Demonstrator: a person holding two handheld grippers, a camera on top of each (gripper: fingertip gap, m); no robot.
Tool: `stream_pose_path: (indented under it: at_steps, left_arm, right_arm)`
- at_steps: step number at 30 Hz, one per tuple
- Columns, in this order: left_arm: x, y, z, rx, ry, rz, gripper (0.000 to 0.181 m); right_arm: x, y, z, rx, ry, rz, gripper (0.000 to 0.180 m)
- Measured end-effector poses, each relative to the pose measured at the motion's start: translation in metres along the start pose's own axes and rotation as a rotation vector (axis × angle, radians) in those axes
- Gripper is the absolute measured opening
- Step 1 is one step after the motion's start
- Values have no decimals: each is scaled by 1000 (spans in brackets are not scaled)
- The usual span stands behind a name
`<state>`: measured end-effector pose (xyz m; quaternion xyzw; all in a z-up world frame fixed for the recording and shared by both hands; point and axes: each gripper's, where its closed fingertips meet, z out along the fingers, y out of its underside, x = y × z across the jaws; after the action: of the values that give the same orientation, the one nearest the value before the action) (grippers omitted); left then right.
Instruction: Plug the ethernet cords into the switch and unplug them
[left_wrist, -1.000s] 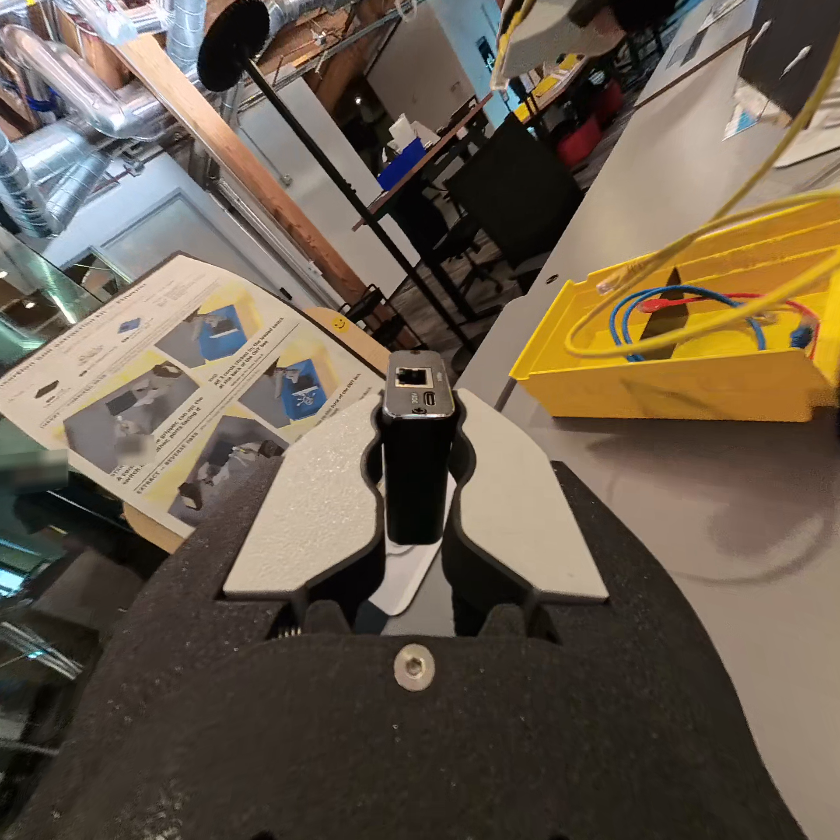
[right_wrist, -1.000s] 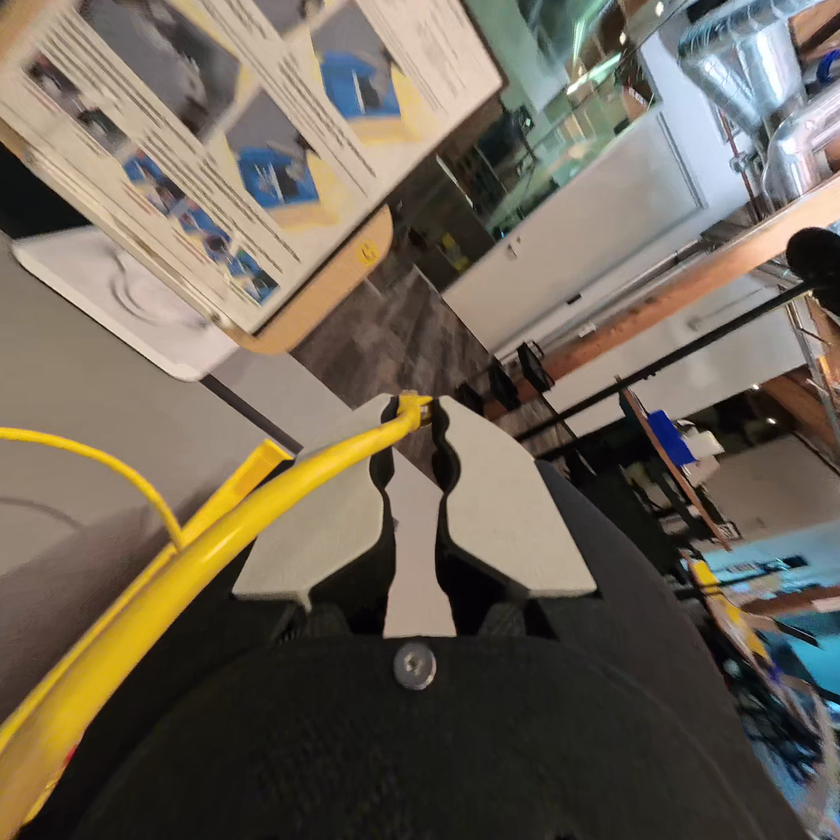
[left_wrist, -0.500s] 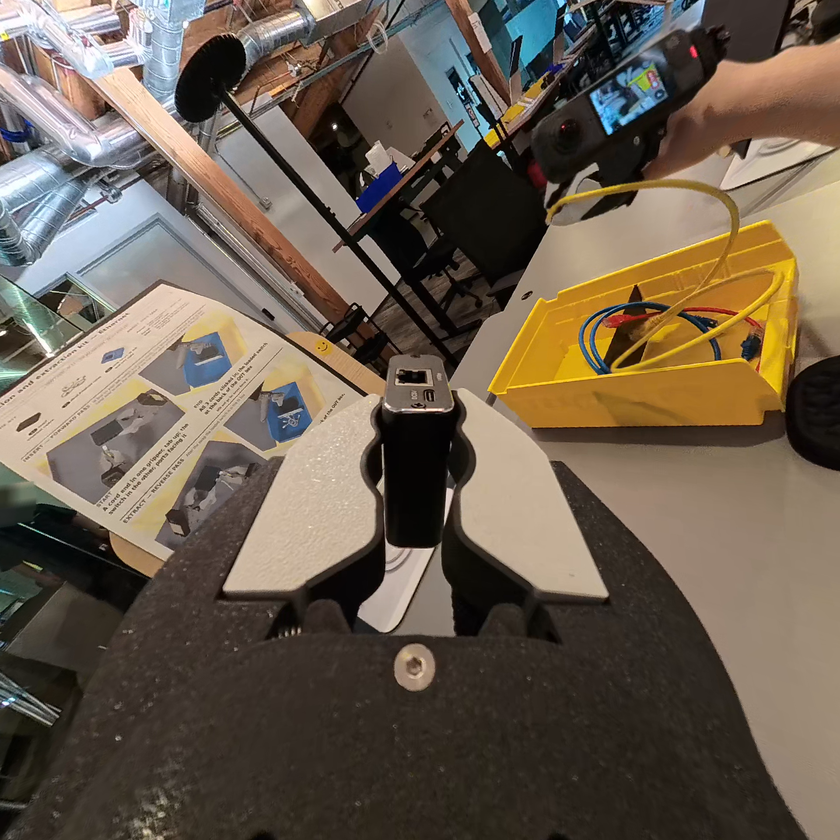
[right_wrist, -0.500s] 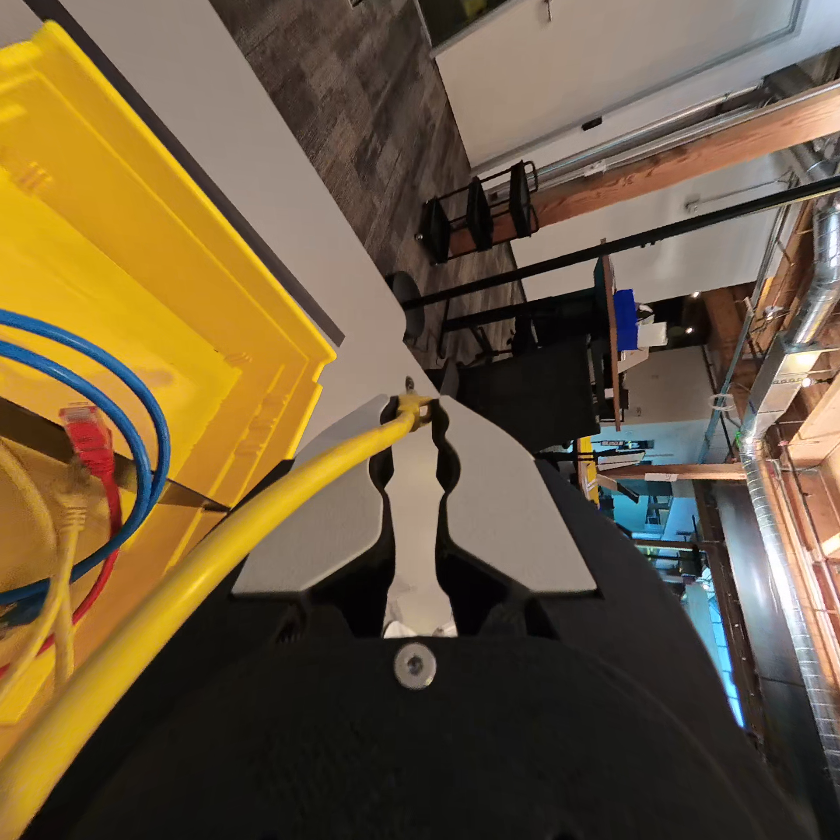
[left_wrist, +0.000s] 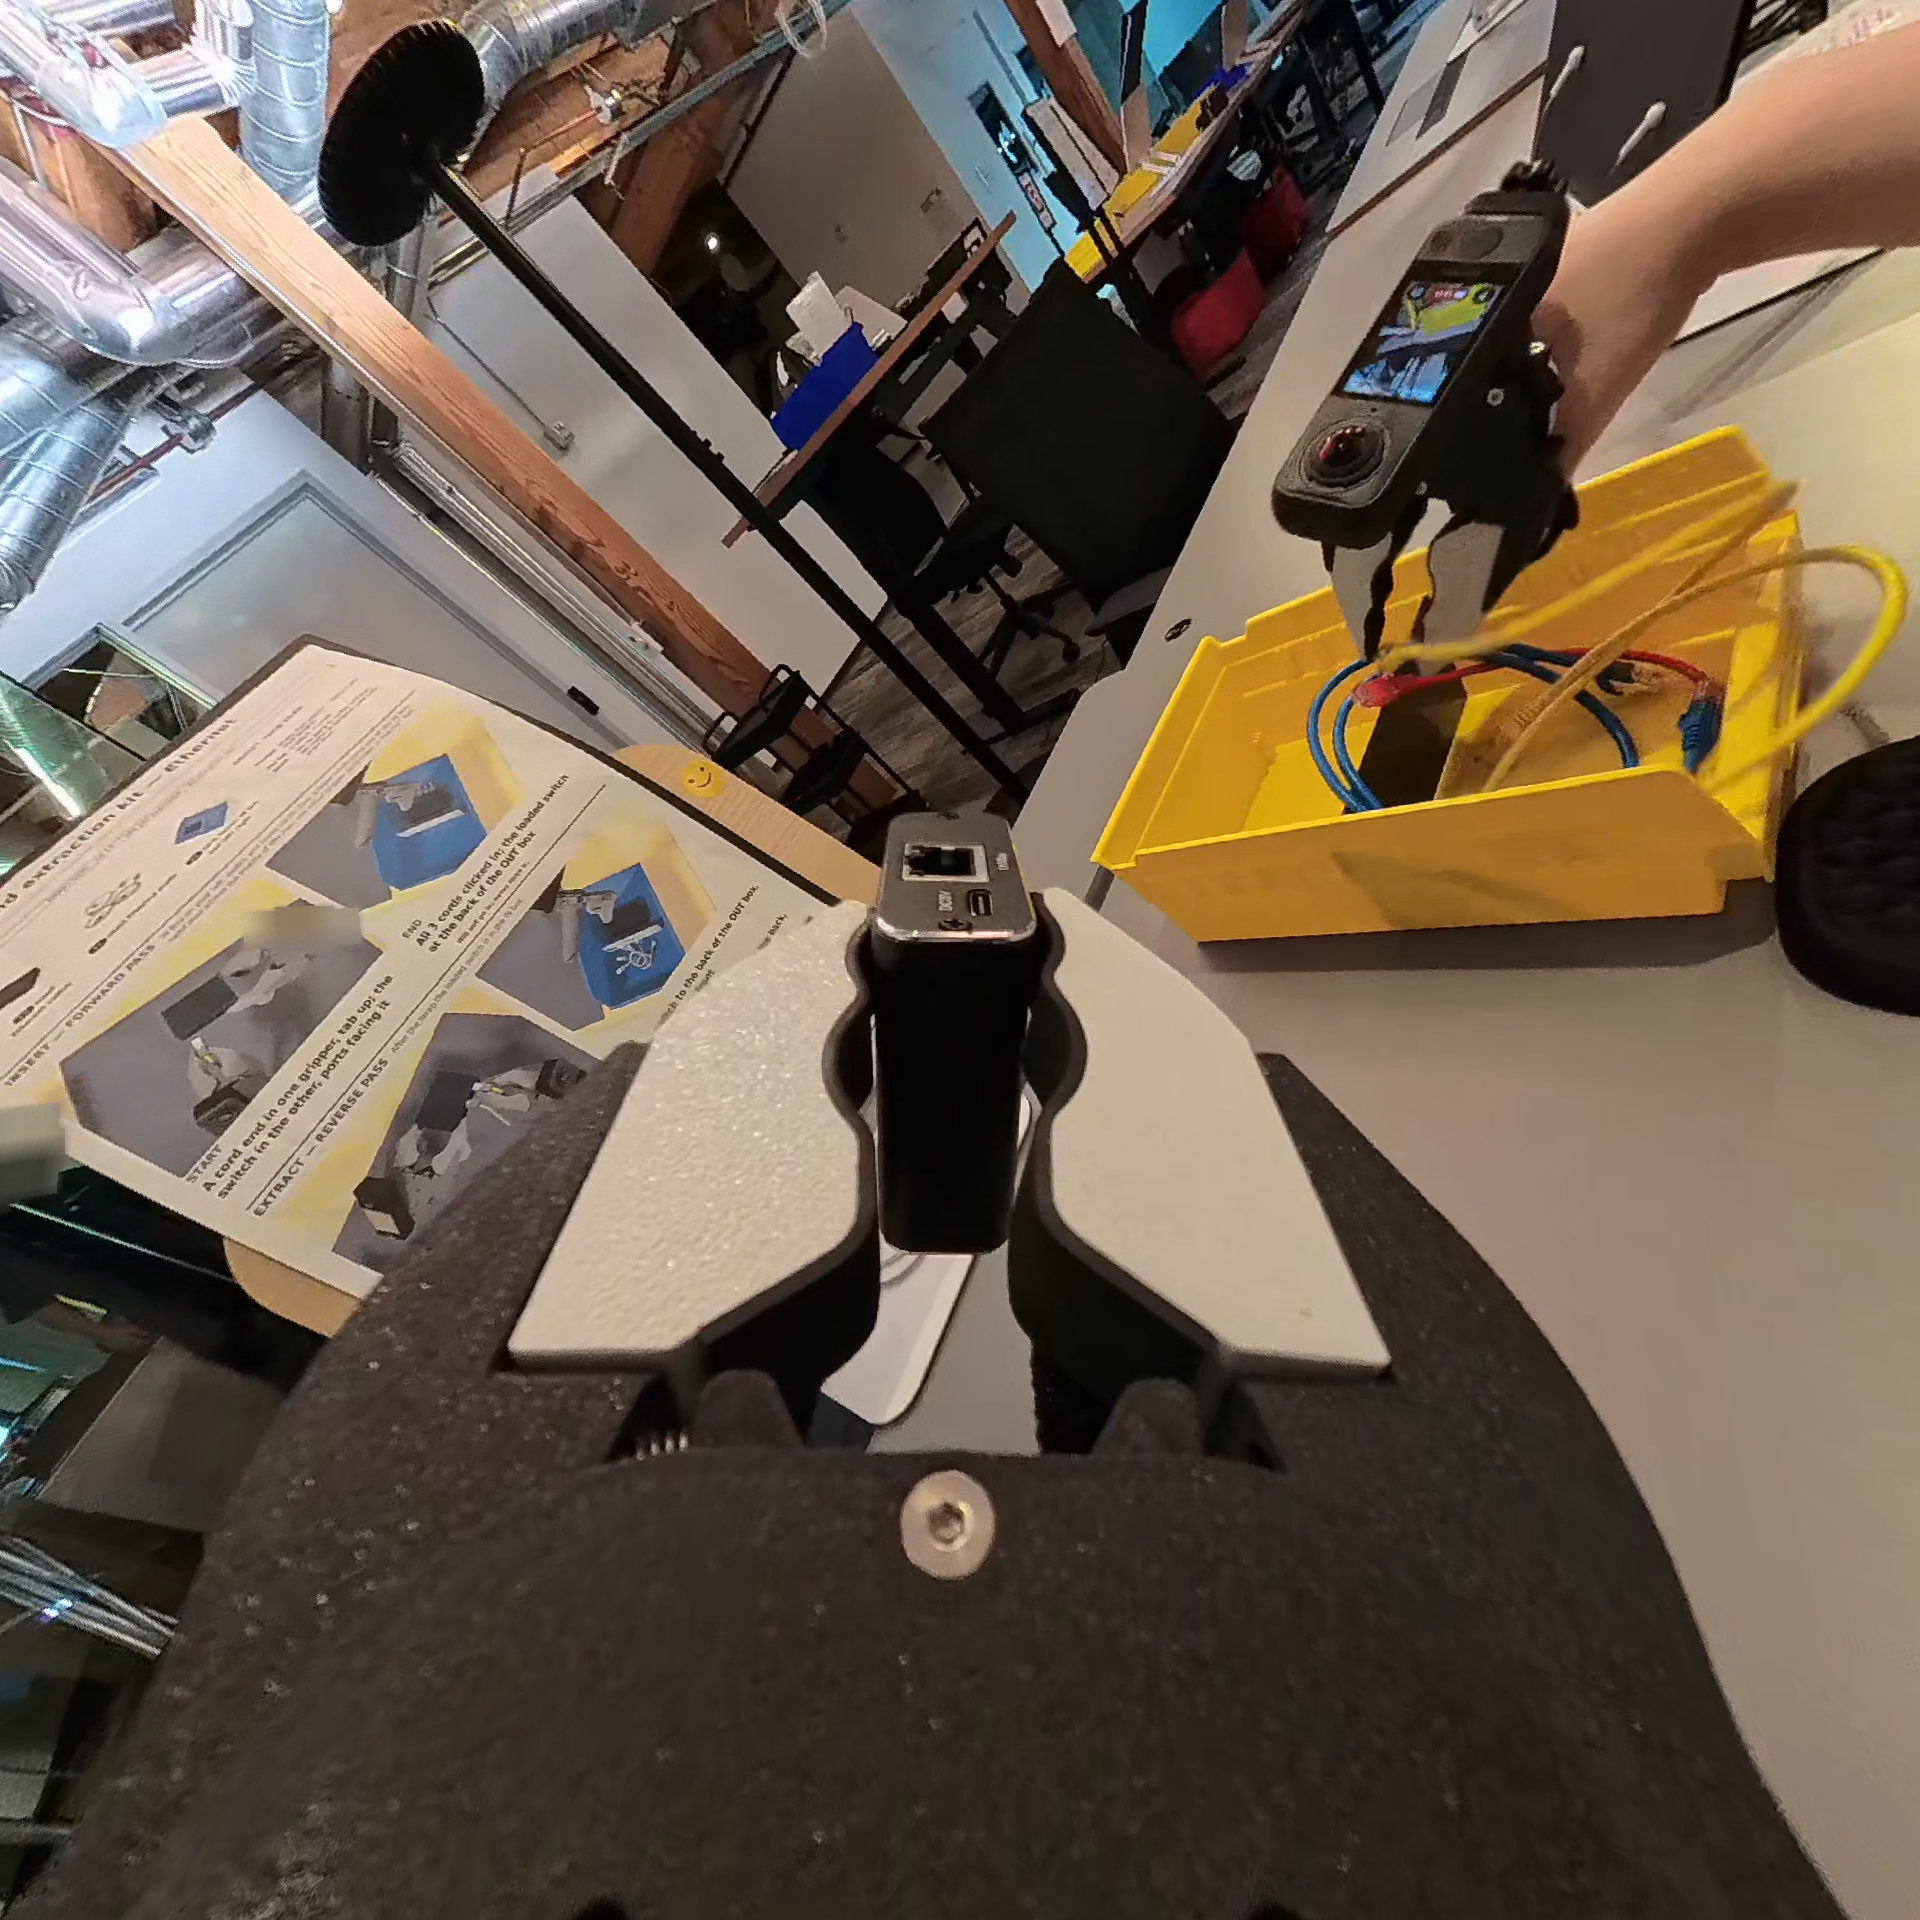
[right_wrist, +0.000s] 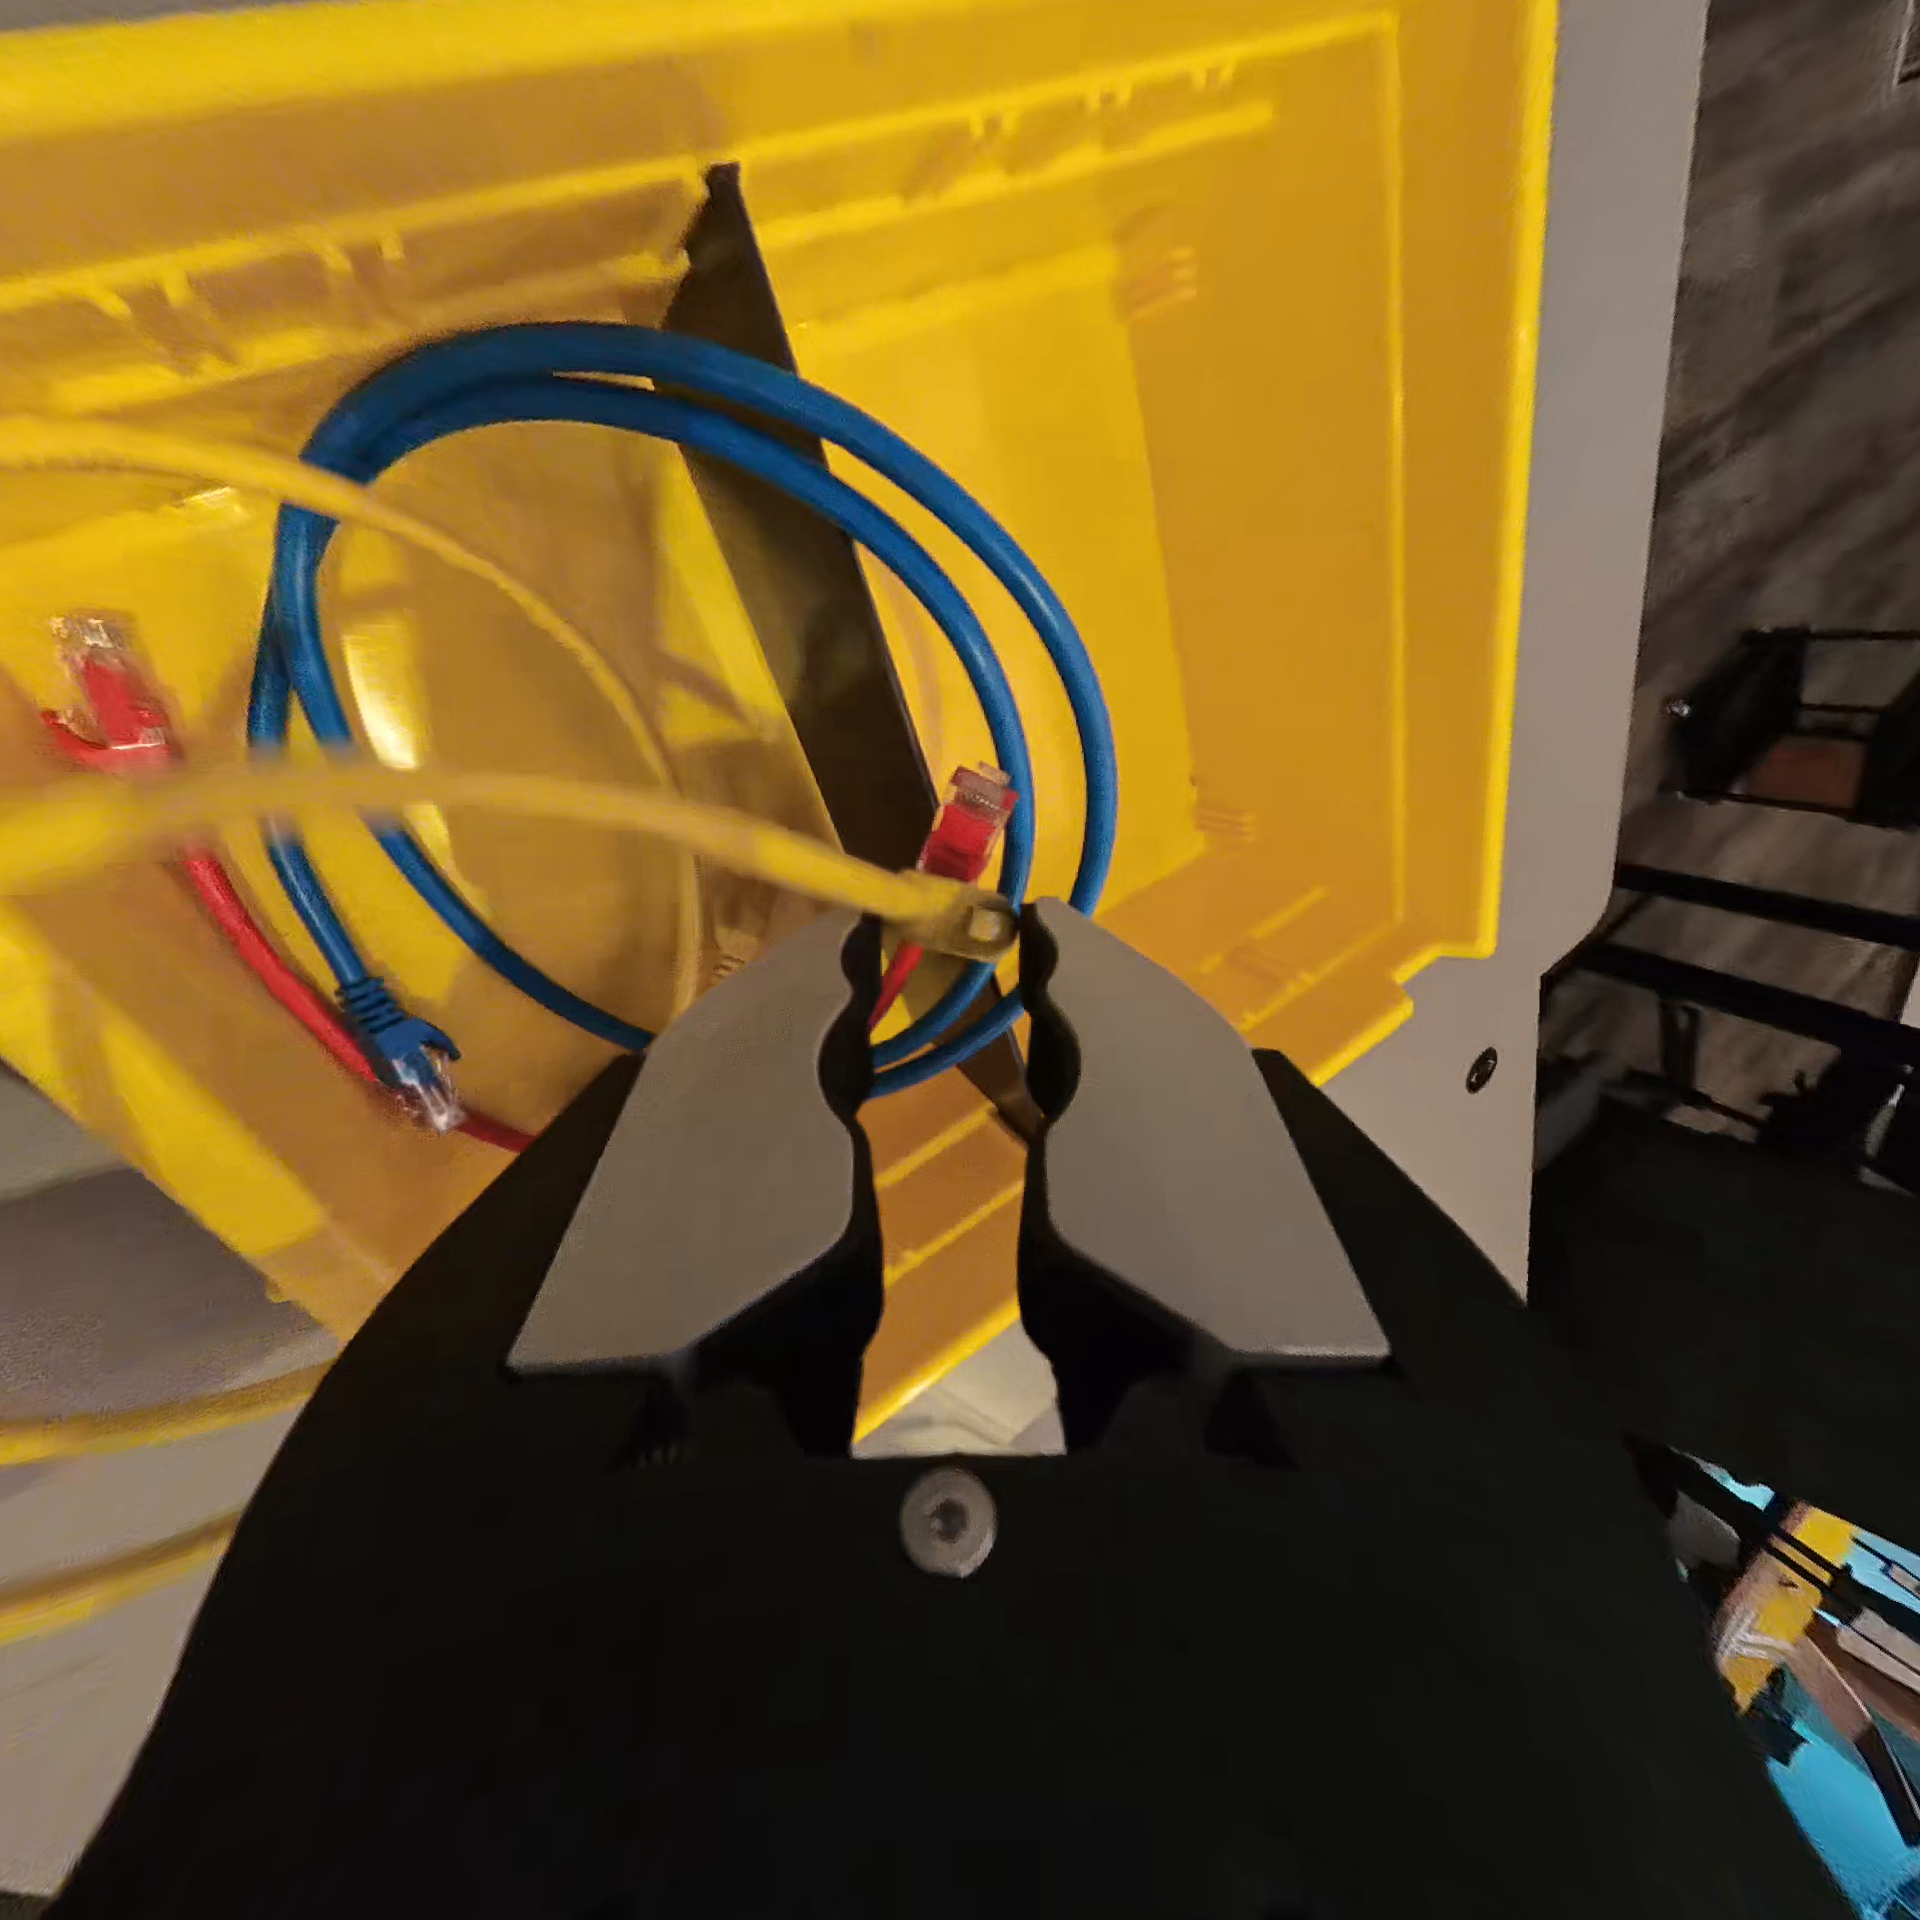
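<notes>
My left gripper (left_wrist: 951, 914) is shut on the black switch (left_wrist: 948, 1081), held upright with its port end facing away. My right gripper (right_wrist: 940, 920) hangs over the yellow bin (right_wrist: 1299, 520), jaws apart. The yellow cord's plug (right_wrist: 961, 923) lies across its tips, and the cord (right_wrist: 582, 800) trails left, blurred. A coiled blue cord (right_wrist: 727, 384) and a red cord (right_wrist: 966, 821) lie in the bin around a black divider (right_wrist: 790, 582). In the left wrist view the right gripper (left_wrist: 1408, 634) is over the bin (left_wrist: 1403, 852), far right of the switch.
The bin stands on a grey table (left_wrist: 1507, 1195). An instruction sheet (left_wrist: 312, 935) on a wooden board lies to the left. A black round object (left_wrist: 1860, 883) sits at the right edge. A person's hand (left_wrist: 1621, 301) holds the right gripper. The gap from one gripper's tips to the other's is roughly 40 cm.
My right gripper swung from beside the switch down over the yellow bin, and its jaws have opened around the yellow plug. The left gripper still holds the switch.
</notes>
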<state>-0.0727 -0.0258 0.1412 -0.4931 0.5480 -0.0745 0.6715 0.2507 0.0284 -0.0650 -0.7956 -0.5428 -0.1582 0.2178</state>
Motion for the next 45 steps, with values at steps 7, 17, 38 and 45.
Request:
stream_pose_path:
  at_steps: [7,17,38,45]
  left_arm:
    - [6,2,3,-22,16,21,24]
    - [32,-7,7,56,195,-30,24]
    - [71,-2,22,32,307,107,26]
    - [53,12,24,-19,226,119,26]
  right_arm:
    - [15,12,-29,-117,89,-83,28]
    - [-5,-154,-161,614,324,-176,28]
    - [-90,-269,-181,993,154,-436,25]
    - [-75,-263,-181,987,233,-416,26]
